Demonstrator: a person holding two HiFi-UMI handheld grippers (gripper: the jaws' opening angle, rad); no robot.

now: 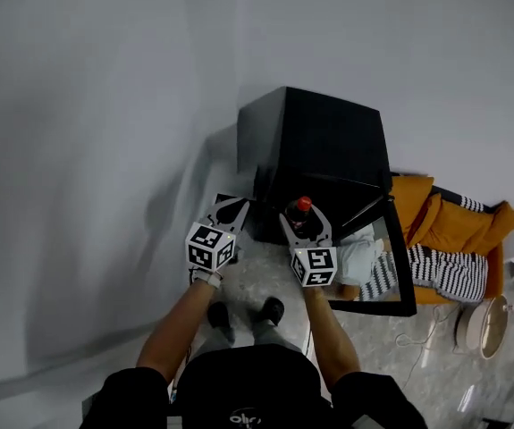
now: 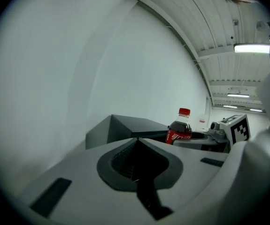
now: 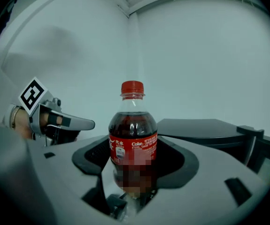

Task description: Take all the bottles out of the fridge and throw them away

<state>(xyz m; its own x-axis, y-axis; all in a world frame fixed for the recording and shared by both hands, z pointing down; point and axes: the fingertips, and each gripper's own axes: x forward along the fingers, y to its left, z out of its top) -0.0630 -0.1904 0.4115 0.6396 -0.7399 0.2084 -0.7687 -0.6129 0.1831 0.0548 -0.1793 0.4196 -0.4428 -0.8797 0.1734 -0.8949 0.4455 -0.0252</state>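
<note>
A cola bottle (image 3: pixel 133 130) with a red cap and red label stands upright between the jaws of my right gripper (image 3: pixel 134 149), which is shut on it. In the head view the bottle (image 1: pixel 302 211) and the right gripper (image 1: pixel 307 226) are in front of the black fridge (image 1: pixel 319 141), just outside its open front. My left gripper (image 1: pixel 230 211) is to the left of the bottle at about the same height. Its jaws meet with nothing between them (image 2: pixel 137 140). From the left gripper view, the bottle (image 2: pixel 180 128) shows to the right, beside the fridge (image 2: pixel 125 125).
The fridge's glass door (image 1: pixel 398 271) hangs open to the right. Behind it lies an orange cushion (image 1: pixel 449 222) with a striped cloth (image 1: pixel 435 271). A round white object (image 1: pixel 484 325) sits on the floor at right. White walls stand at left and behind. My shoes (image 1: pixel 243 315) are below.
</note>
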